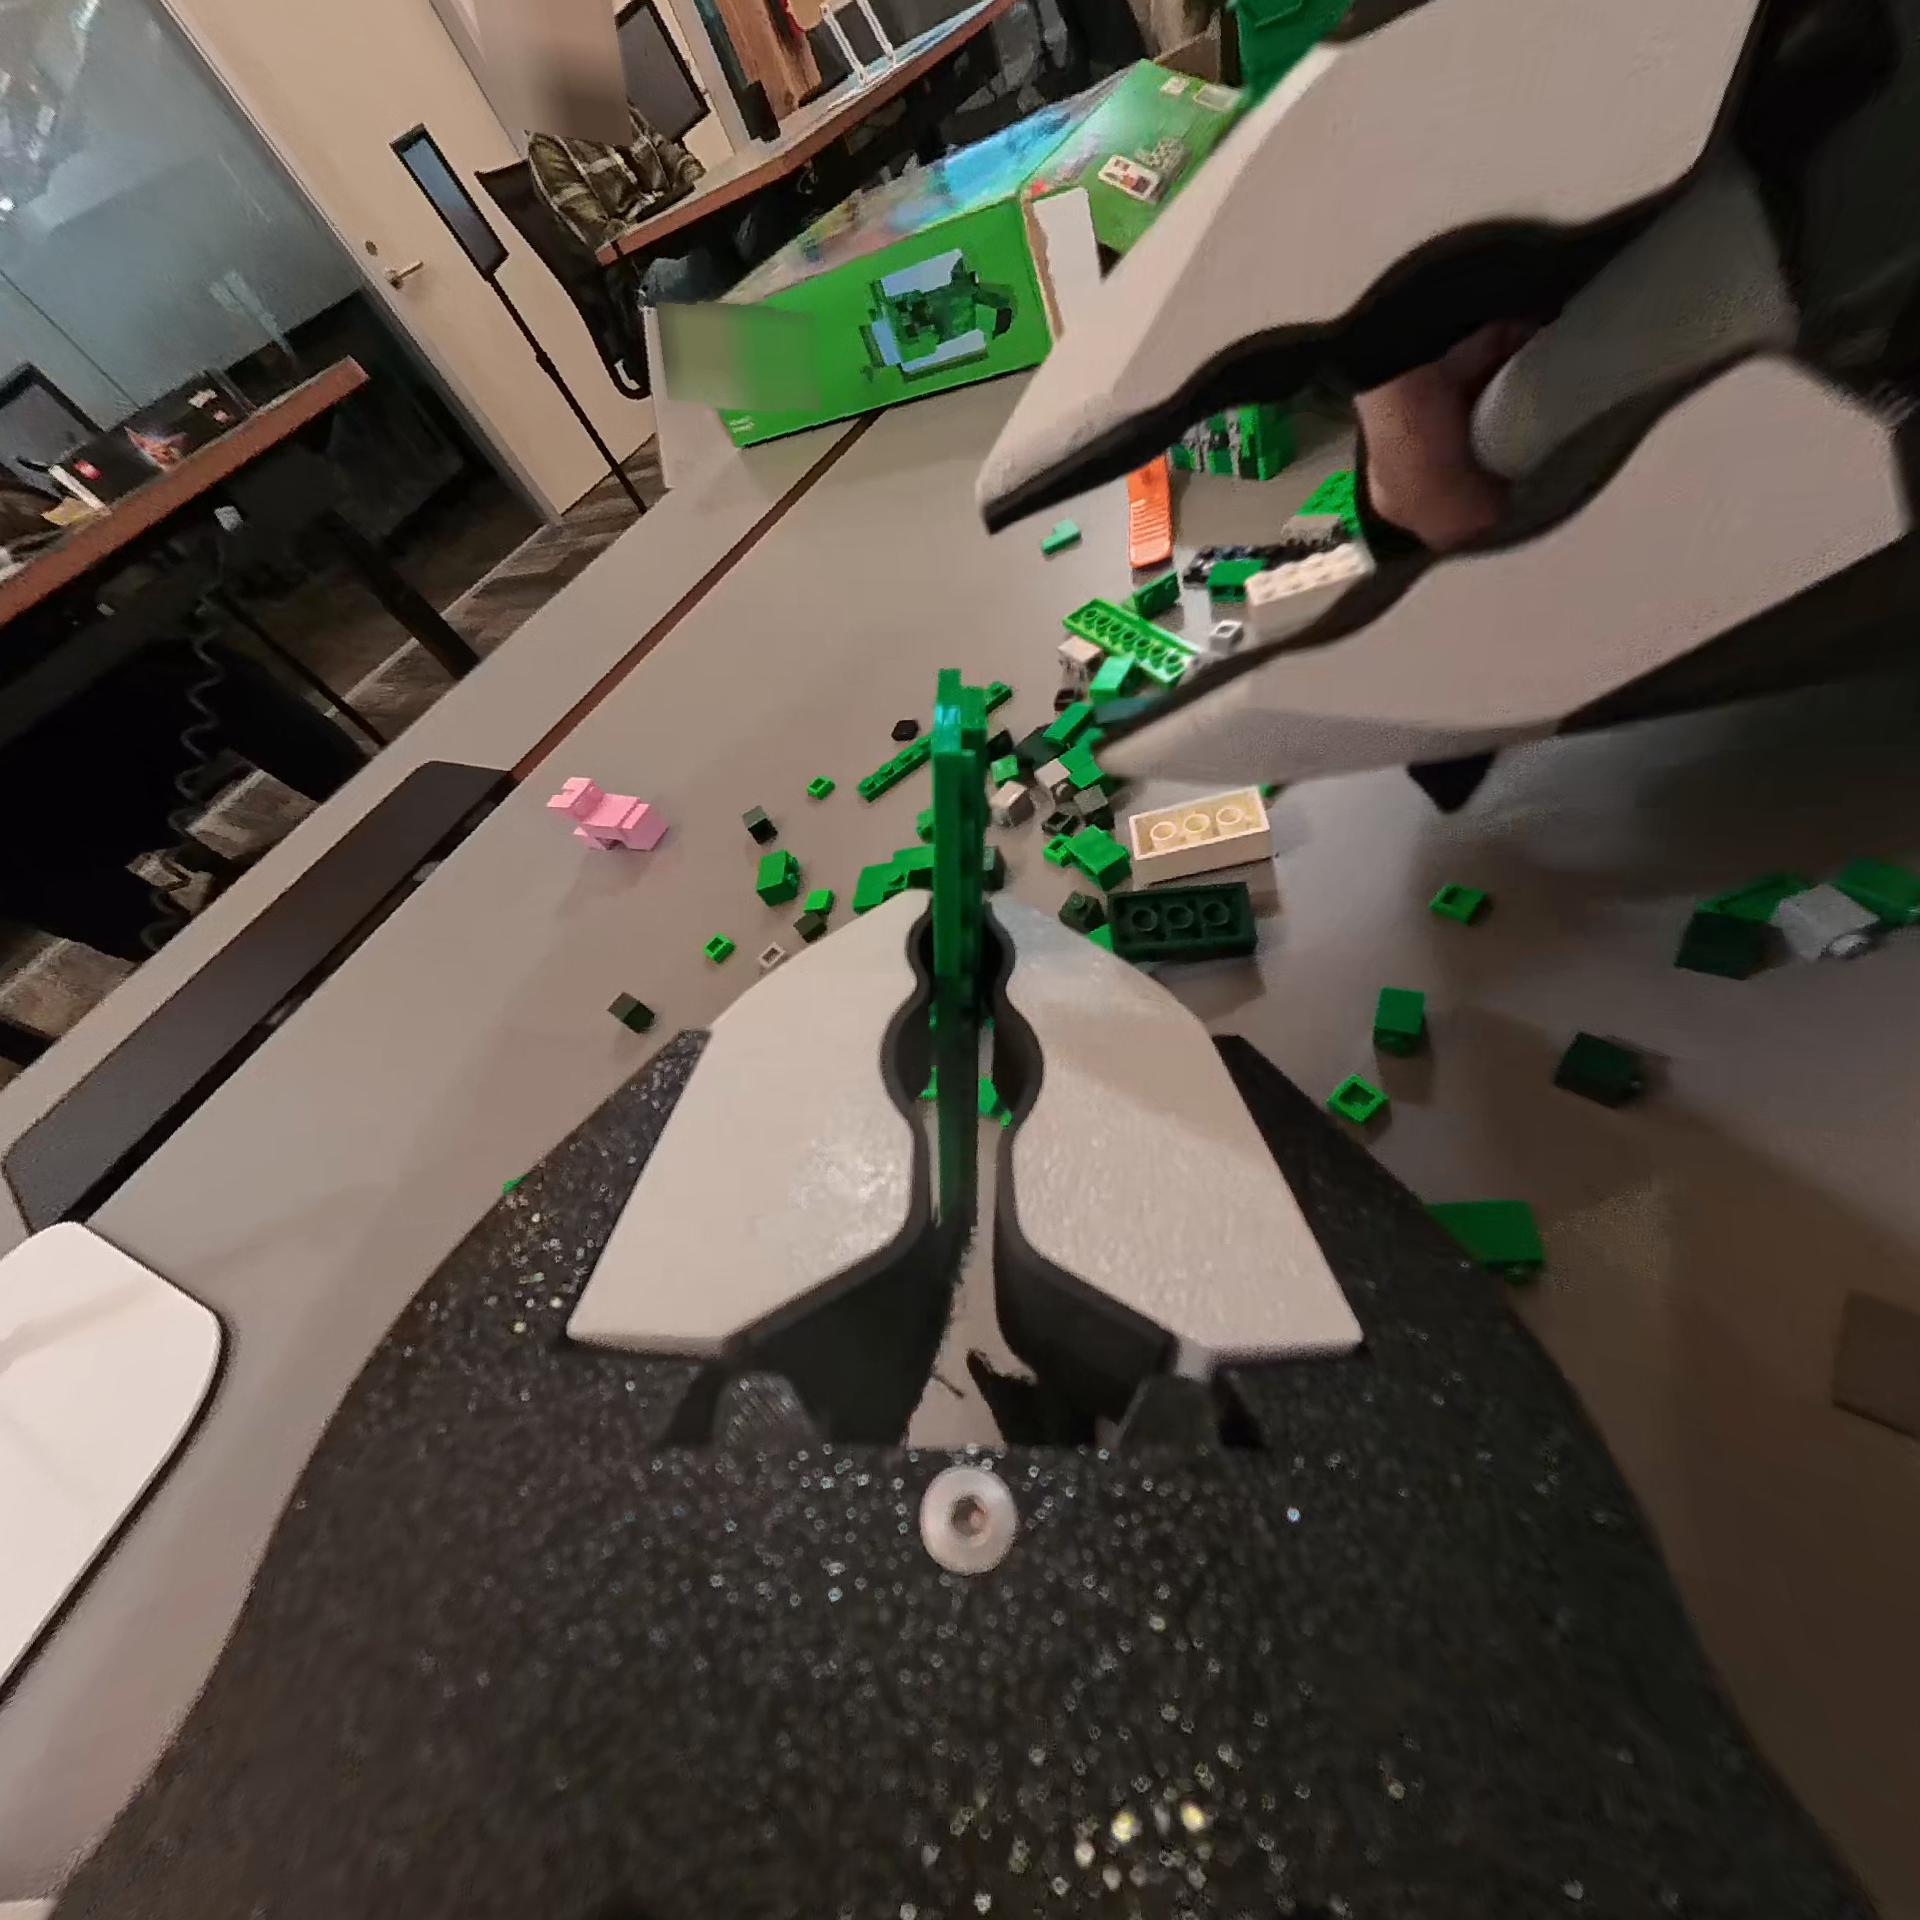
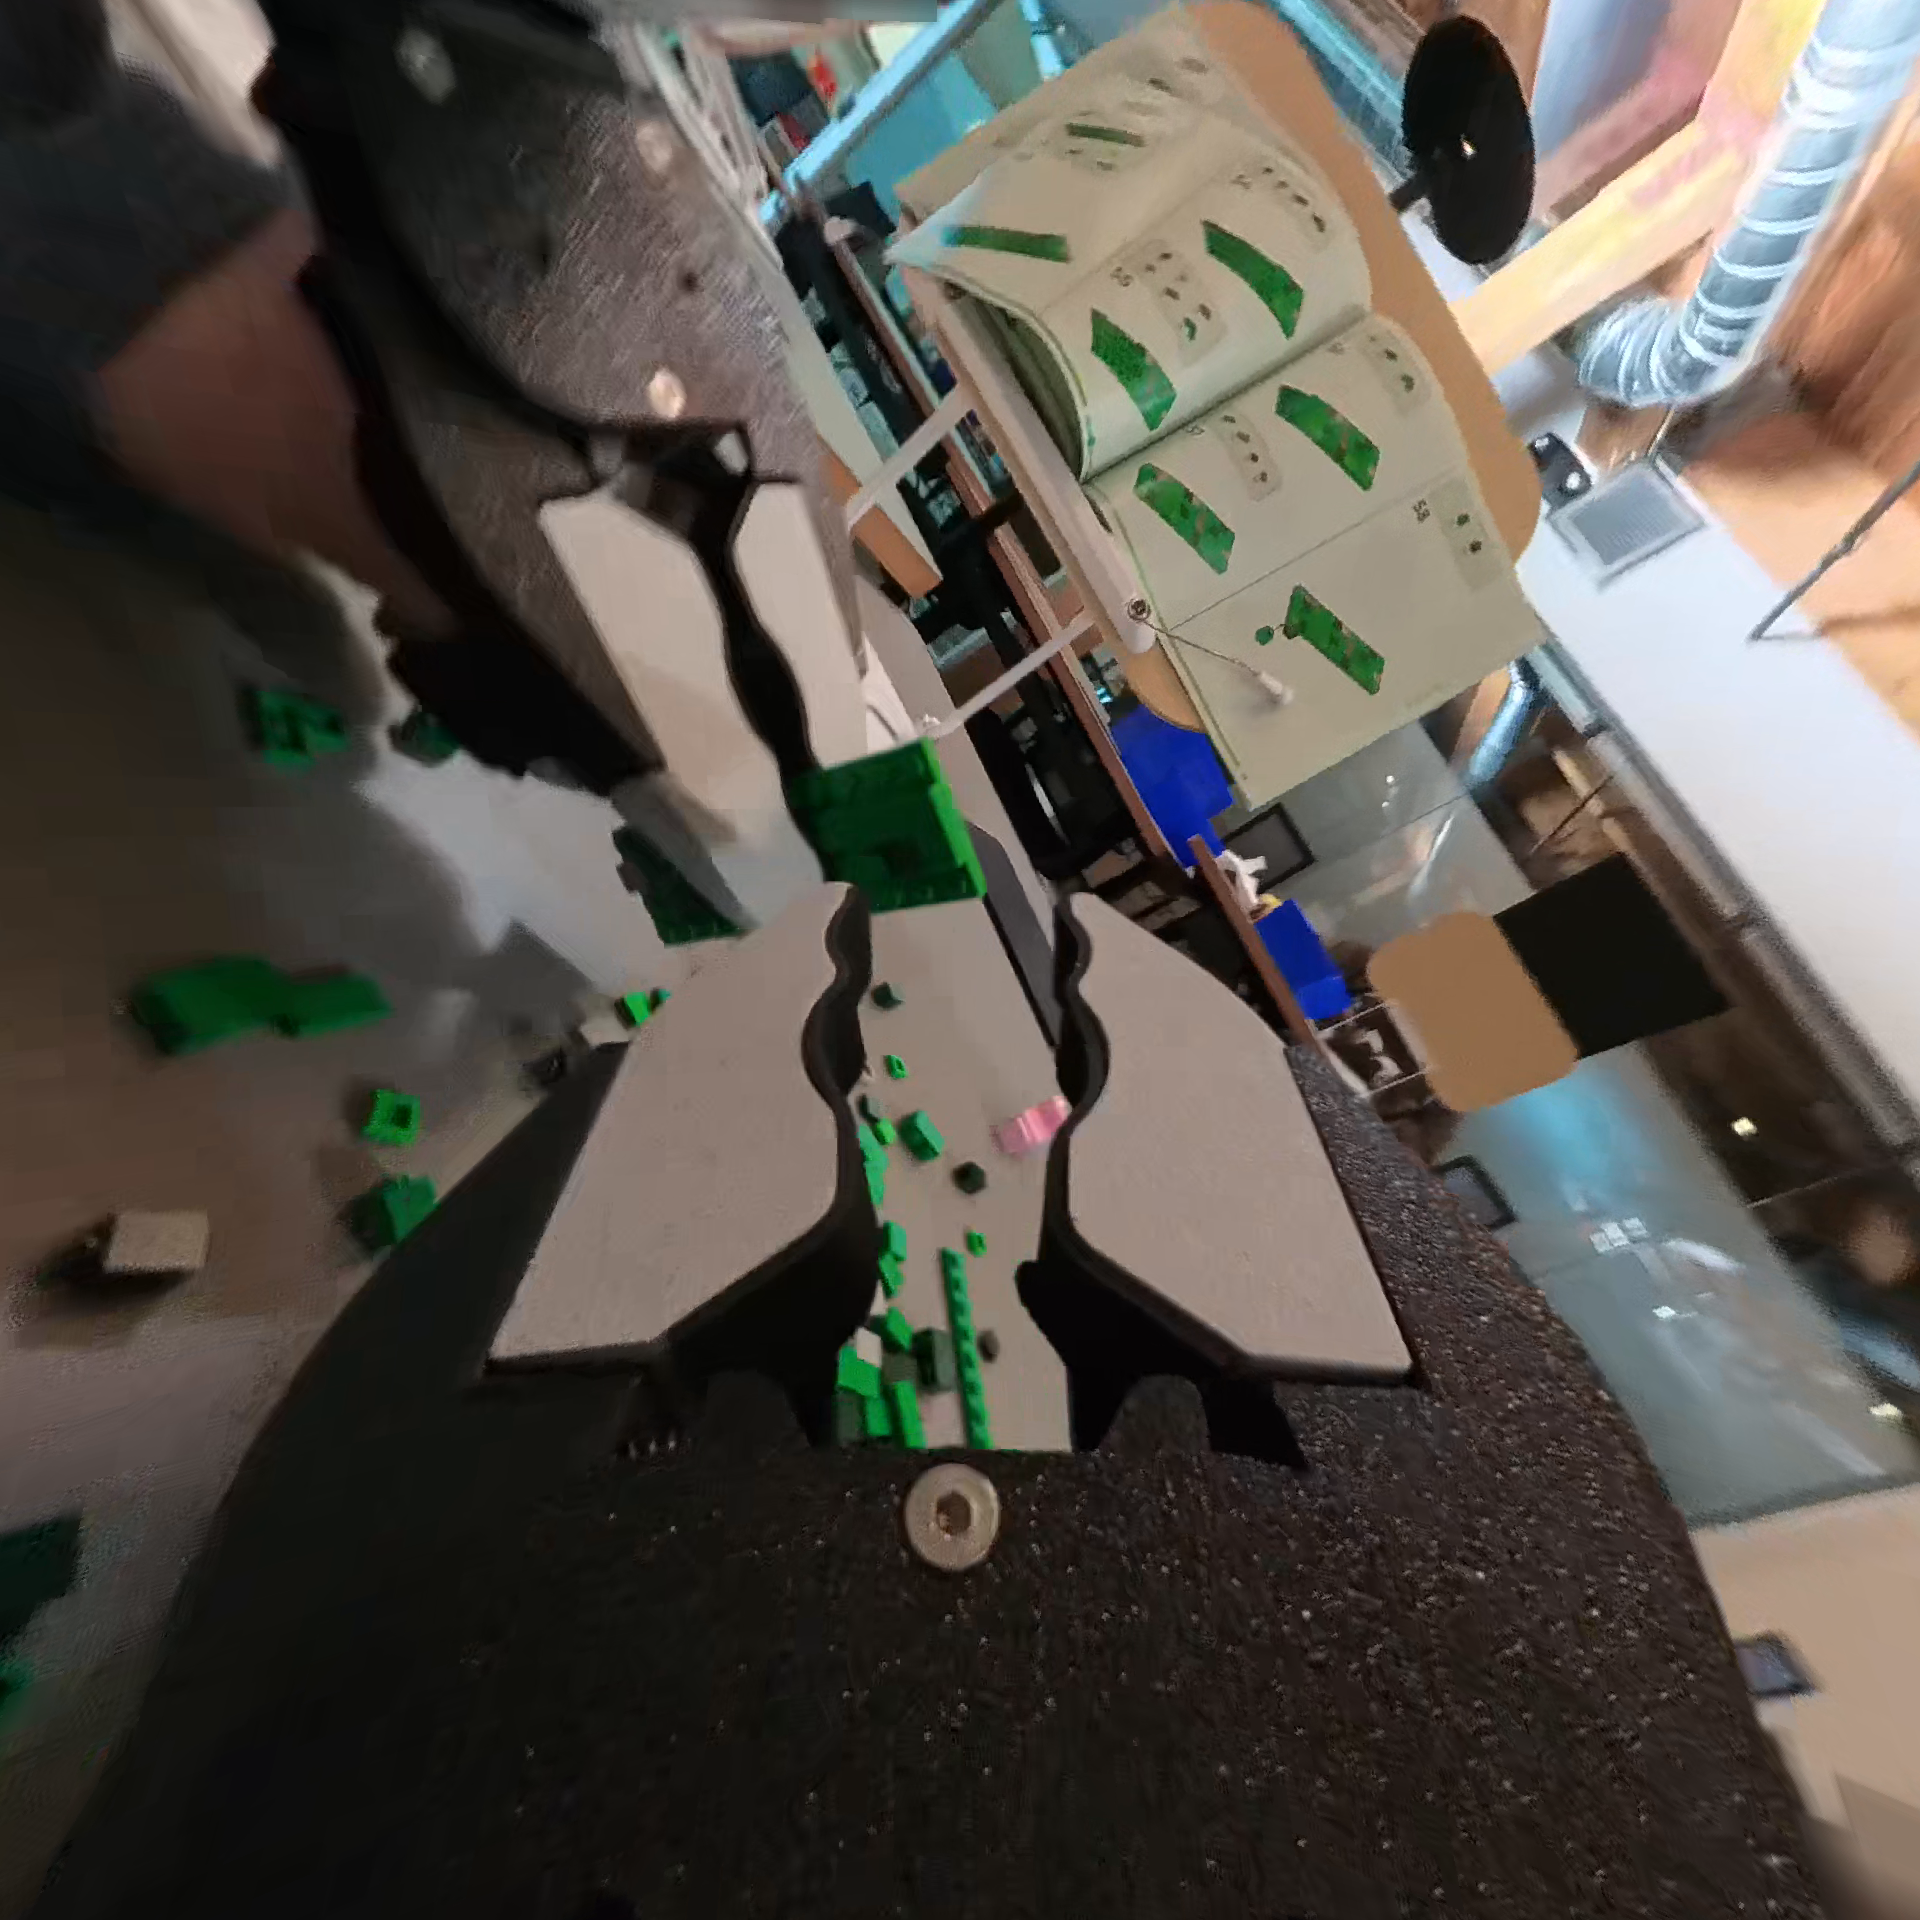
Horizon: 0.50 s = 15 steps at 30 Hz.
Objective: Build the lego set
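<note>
1. A flat green lego plate [image 1: 958,831] stands on edge, raised above the grey worktop [image 1: 582,914], with its lower end clamped between the fingers of the left gripper [image 1: 958,940].
2. In the right wrist view the same plate [image 2: 888,821] shows its studded face, held at the tip of the left gripper [image 2: 769,748], whose two fingers press against it.
3. The right gripper [image 2: 956,935] has its fingers spread apart with nothing between them; loose bricks on the worktop [image 2: 935,997] show through the gap.
4. In the left wrist view the right gripper [image 1: 1049,634] comes in from the upper right, blurred, its fingers parted above the brick pile, with a hand [image 1: 1423,457] visible behind it.
5. Scattered green bricks [image 1: 1091,790] lie just beyond and to the right of the plate, mixed with a few grey ones.
6. A white brick [image 1: 1200,831] lies studs up beside a dark green brick [image 1: 1179,920].
7. A small pink lego figure [image 1: 608,816] sits apart on the left side of the worktop.
8. An orange tool [image 1: 1151,514] lies farther back.
9. A green set box [image 1: 883,332] lies at the far end of the worktop.
10. An open instruction booklet [image 2: 1247,416] is propped on a stand in the right wrist view.
</note>
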{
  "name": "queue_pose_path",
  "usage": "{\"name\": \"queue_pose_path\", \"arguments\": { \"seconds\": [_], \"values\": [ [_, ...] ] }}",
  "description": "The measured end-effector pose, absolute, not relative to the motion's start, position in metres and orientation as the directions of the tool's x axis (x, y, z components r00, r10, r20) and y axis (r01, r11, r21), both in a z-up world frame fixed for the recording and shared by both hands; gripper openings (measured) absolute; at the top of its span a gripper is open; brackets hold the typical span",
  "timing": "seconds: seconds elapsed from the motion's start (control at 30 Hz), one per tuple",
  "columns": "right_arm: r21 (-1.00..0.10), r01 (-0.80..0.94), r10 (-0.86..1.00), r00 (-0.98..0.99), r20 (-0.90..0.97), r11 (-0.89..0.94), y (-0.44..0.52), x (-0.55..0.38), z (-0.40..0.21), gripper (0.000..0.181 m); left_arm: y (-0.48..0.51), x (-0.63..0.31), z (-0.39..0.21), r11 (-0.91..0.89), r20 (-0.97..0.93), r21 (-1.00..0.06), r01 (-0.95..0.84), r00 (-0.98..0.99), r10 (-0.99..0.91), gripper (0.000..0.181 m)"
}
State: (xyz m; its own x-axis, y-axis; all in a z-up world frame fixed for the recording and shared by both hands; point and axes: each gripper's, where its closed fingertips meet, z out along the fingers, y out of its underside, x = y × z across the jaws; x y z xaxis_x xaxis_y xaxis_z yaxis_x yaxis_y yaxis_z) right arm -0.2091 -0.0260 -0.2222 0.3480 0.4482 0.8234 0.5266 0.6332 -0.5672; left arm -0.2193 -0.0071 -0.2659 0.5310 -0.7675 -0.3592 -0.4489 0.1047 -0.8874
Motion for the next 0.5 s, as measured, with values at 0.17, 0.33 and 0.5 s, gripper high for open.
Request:
{"name": "queue_pose_path", "arguments": {
  "seconds": [0.17, 0.33, 0.5],
  "values": [
    [-0.386, 0.603, 0.295, 0.249, 0.922, 0.698, -0.029, -0.209, -0.224, 0.055, -0.023, -0.216, -0.245, 0.025, -0.195, -0.944, -0.328, 0.498, -0.845, 0.005],
    [-0.253, 0.669, 0.159, 0.2, 0.967, 0.699, -0.028, -0.211, -0.222, 0.06, -0.03, -0.215, -0.248, 0.008, -0.197, -0.927, -0.375, 0.467, -0.862, 0.005],
    [-0.148, 0.716, 0.096, 0.113, 0.989, 0.682, -0.028, -0.216, -0.231, 0.061, -0.036, -0.207, -0.254, 0.005, -0.218, -0.901, -0.433, 0.444, -0.869, 0.006]
  ]
}}
